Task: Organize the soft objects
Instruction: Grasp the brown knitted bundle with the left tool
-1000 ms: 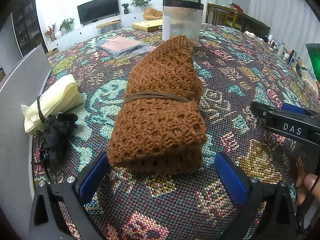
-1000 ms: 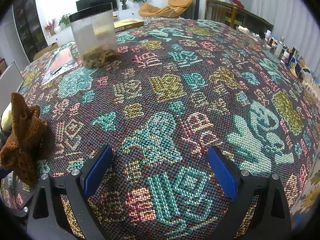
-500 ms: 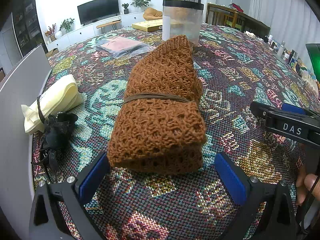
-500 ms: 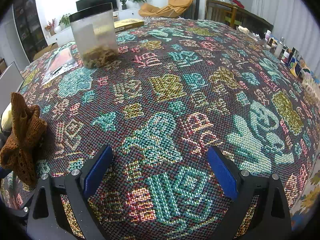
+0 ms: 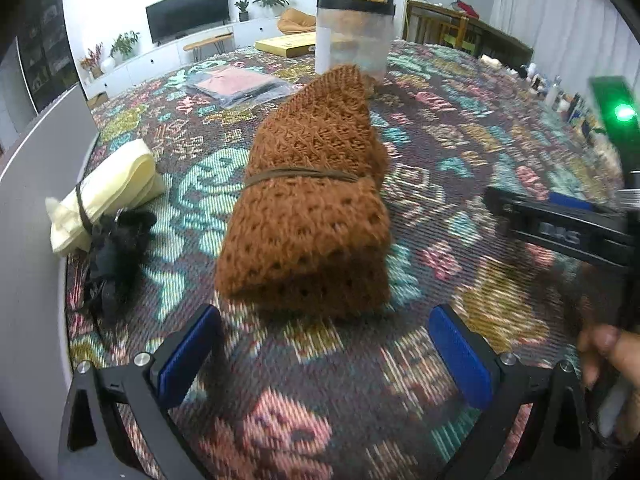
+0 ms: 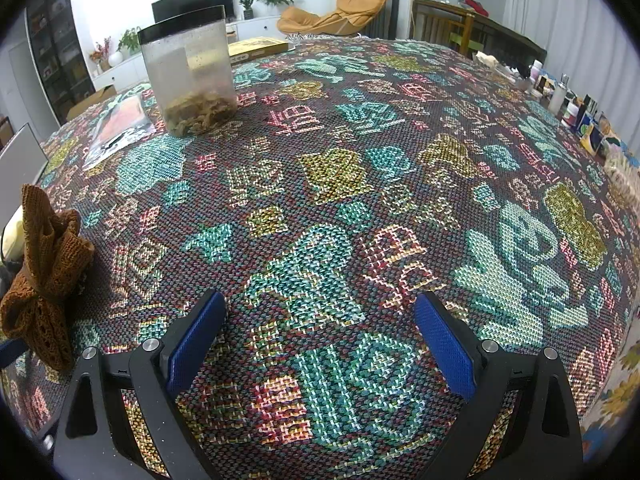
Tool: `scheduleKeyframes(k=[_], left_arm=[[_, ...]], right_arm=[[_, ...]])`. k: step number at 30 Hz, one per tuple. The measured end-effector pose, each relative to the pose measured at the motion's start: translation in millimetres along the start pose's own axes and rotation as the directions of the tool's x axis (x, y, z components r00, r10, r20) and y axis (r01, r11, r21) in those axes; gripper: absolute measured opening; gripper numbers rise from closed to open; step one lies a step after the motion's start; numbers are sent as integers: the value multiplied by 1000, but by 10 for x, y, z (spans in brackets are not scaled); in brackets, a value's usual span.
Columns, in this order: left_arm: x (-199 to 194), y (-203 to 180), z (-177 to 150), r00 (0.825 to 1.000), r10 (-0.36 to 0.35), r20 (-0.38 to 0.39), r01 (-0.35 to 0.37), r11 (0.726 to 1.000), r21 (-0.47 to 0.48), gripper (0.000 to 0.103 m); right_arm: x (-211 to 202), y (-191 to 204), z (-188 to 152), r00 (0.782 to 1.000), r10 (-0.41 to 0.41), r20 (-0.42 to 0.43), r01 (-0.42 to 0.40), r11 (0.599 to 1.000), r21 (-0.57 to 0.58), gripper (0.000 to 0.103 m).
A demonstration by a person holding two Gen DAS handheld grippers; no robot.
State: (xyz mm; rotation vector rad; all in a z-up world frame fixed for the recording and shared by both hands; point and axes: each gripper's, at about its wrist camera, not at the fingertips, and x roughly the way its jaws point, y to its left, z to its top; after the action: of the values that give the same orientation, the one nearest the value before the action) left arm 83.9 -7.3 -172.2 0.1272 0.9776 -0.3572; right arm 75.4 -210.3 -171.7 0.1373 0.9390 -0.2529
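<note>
Scarf: brown knitted roll (image 5: pixel 308 216) tied with a cord, lying on the patterned bench (image 6: pixel 360 184), just ahead of the left tongs (image 5: pixel 324 356).
Left tongs: spread, holding nothing.
Right tongs (image 6: pixel 320 344): spread over bare cloth, holding nothing.
Jar: clear, dark-rimmed container (image 6: pixel 190 72) beyond the scarf, with brownish scraps in its bottom.
Cream bundle (image 5: pixel 108 192): tied, left of the scarf, a black item (image 5: pixel 116 248) beside it.
Plastic bag (image 5: pixel 240 84): flat, near the jar.

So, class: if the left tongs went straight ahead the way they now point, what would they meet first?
The left tongs, open, would likely meet the near end of the brown knitted bundle, lying just ahead on the patterned tablecloth; exact depth is unclear.
</note>
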Motion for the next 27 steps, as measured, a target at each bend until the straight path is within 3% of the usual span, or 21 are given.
scheduleKeyframes(k=[5,8,11,12,13,14,15,16,18,22,24,27], left_arm=[[-238,65,194,995,-39,89,44,997,-57,103],[-16,44,461,998,-43,42,46,996,-80,103],[298,-20,574,999,27,-37,-29,998,-60,102],[344,-26,583,998,53,-46,-55,997,-60,97],[331,-17,560,996,81,-26,-83,994,-67,80],[279,11,517,995,96,-1,-96,992,-78,70],[212,46,478,996,91,18,-89,992,-91,65],[136,107,411,999,31,17,-28,992,-124,65],[-5,218,196,998,-53,14,55,980,-191,65],[-282,239,-233,998,-61,30,65,980,-186,65],[-396,255,-386,996,-72,47,79,979,-190,65],[-523,276,-555,996,-65,60,76,978,-192,65]], right_arm=[[-2,-2,-1,1000,2,0,-2,1000,1,97],[-39,-46,1,1000,26,13,-26,999,26,96],[-114,-196,4,995,83,51,-88,991,101,96],[-132,-261,3,992,107,64,-114,985,132,96],[-136,-311,4,989,131,69,-141,977,158,96],[-138,-352,1,985,155,74,-165,970,177,96],[-142,-379,0,982,172,79,-184,964,190,96],[-145,-379,12,980,183,83,-196,961,193,96],[-191,-336,38,966,235,107,-251,952,176,96],[-356,7,203,933,334,134,-339,940,15,96],[-412,296,371,908,407,97,-402,913,-68,96],[-430,812,612,853,522,-28,-518,837,-177,96]])
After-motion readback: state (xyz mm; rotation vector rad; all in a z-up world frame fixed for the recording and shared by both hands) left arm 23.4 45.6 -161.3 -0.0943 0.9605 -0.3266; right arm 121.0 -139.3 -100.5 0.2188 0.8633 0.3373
